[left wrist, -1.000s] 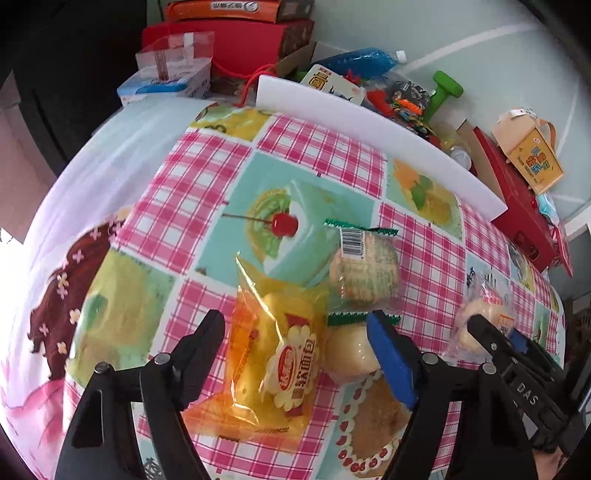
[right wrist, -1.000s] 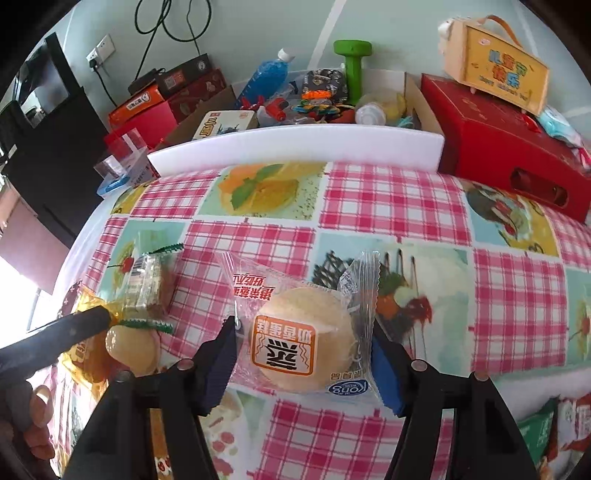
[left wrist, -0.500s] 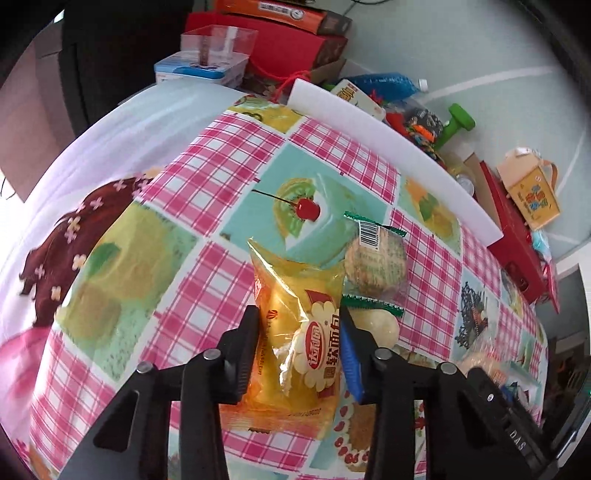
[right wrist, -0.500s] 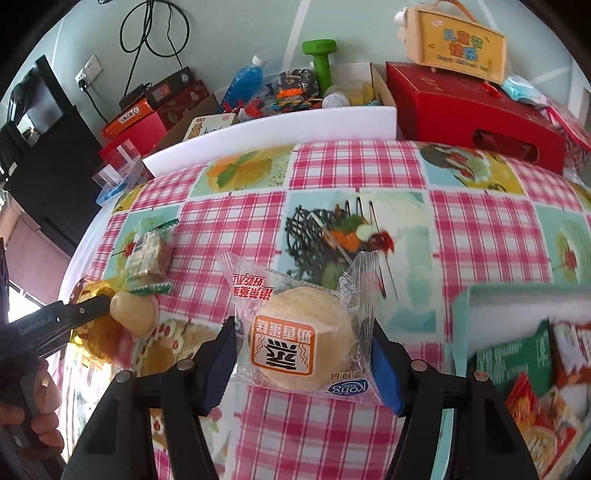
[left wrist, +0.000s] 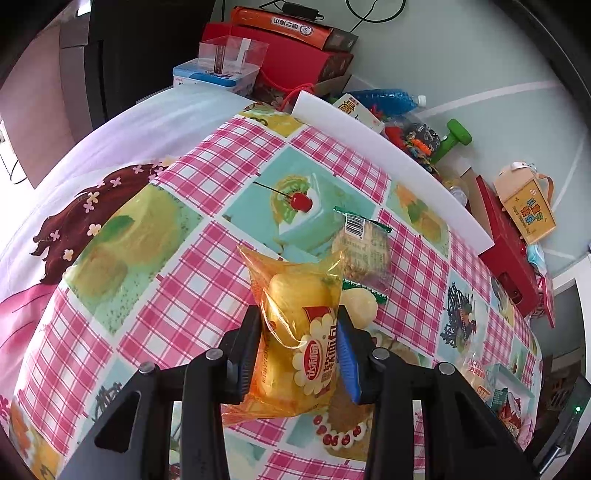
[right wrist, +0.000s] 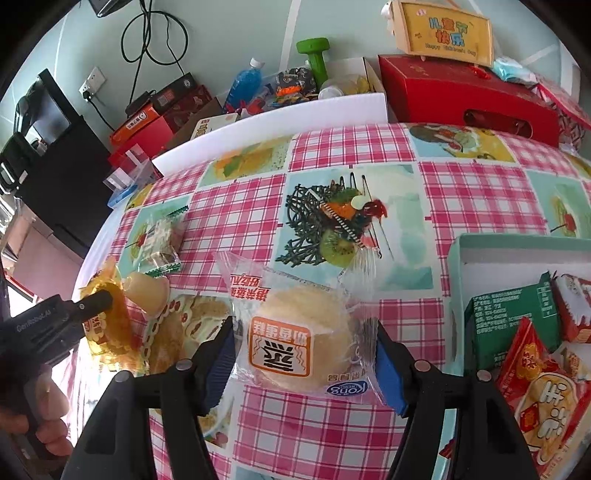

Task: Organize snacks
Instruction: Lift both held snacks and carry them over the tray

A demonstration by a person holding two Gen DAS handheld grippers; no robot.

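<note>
My left gripper [left wrist: 297, 317] is shut on a yellow soft-bread packet [left wrist: 299, 284], squeezing its middle just above the checked tablecloth [left wrist: 207, 173]. Beyond it lie a clear biscuit packet with green ends [left wrist: 365, 251] and a pale round bun [left wrist: 360, 306]. My right gripper [right wrist: 304, 343] has a round steamed-cake packet [right wrist: 291, 317] between its blue pads, which still touch the wrapper while the jaws are opening. A teal box [right wrist: 456, 258] holding a green packet [right wrist: 509, 314] and a red packet [right wrist: 539, 387] stands just right of it. The left gripper [right wrist: 99, 299] with its yellow packet [right wrist: 107, 332] shows at far left.
A white foam board [left wrist: 388, 136] runs along the table's far edge. Behind it are red boxes [right wrist: 461, 96], a green dumbbell [right wrist: 314, 55], a blue bottle [right wrist: 243, 81] and a yellow gift box [right wrist: 443, 33]. A hand [right wrist: 48, 417] grips the left tool.
The left jaws closed on the yellow bread packet and raised it. The right gripper carried the cake packet to the right, so the teal box came into view beside it.
</note>
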